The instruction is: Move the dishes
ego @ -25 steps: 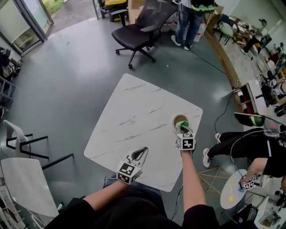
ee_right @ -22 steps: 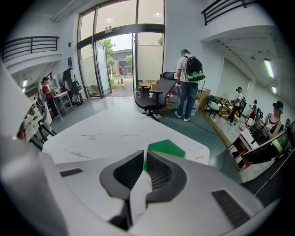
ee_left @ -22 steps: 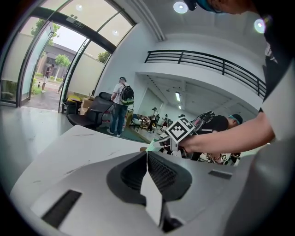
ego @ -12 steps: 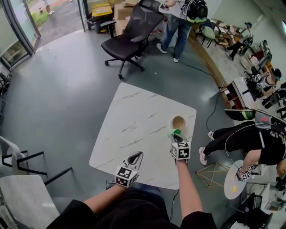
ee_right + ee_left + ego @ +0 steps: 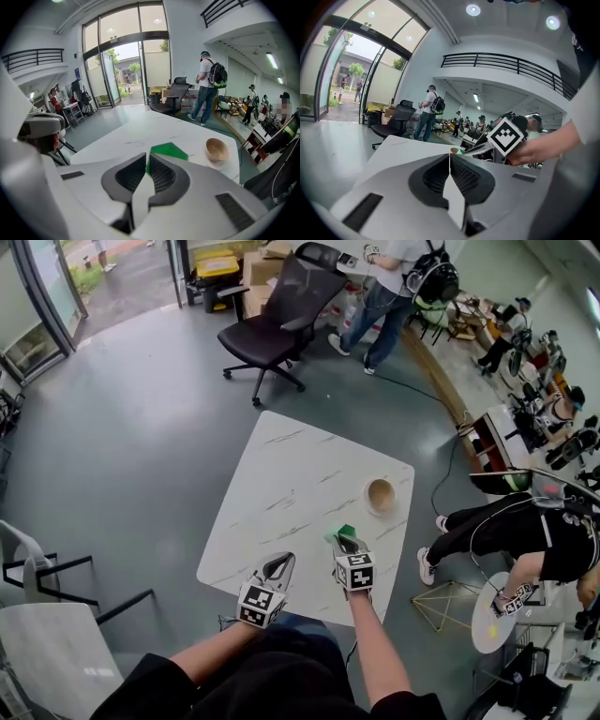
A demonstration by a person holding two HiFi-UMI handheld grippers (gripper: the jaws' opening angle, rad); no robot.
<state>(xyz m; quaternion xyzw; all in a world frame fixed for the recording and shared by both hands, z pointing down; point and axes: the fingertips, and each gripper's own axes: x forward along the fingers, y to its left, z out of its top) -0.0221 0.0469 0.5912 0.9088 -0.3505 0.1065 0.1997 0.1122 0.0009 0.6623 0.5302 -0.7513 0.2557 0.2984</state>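
A wooden bowl [image 5: 381, 495] stands on the white marble table [image 5: 281, 484], near its right edge. My right gripper [image 5: 343, 539] is over the table's near part, to the left of and nearer than the bowl, shut on a flat green dish [image 5: 345, 532]. In the right gripper view the green dish [image 5: 168, 151] sticks out past the closed jaws, with the bowl [image 5: 217, 150] beyond at the right. My left gripper [image 5: 285, 560] sits just left of the right one near the table's front edge, shut with nothing in it. Its own view shows the jaw tips [image 5: 450, 157] pressed together.
A black office chair [image 5: 272, 324] stands beyond the table's far corner, with a person [image 5: 384, 287] standing behind it. Another person [image 5: 525, 531] sits at the right, next to a small round table [image 5: 492, 620]. A white chair [image 5: 47, 634] is at the near left.
My right gripper has drawn back from the bowl toward the table's near side, carrying the green dish. The bowl stays on the table. The left gripper has hardly moved.
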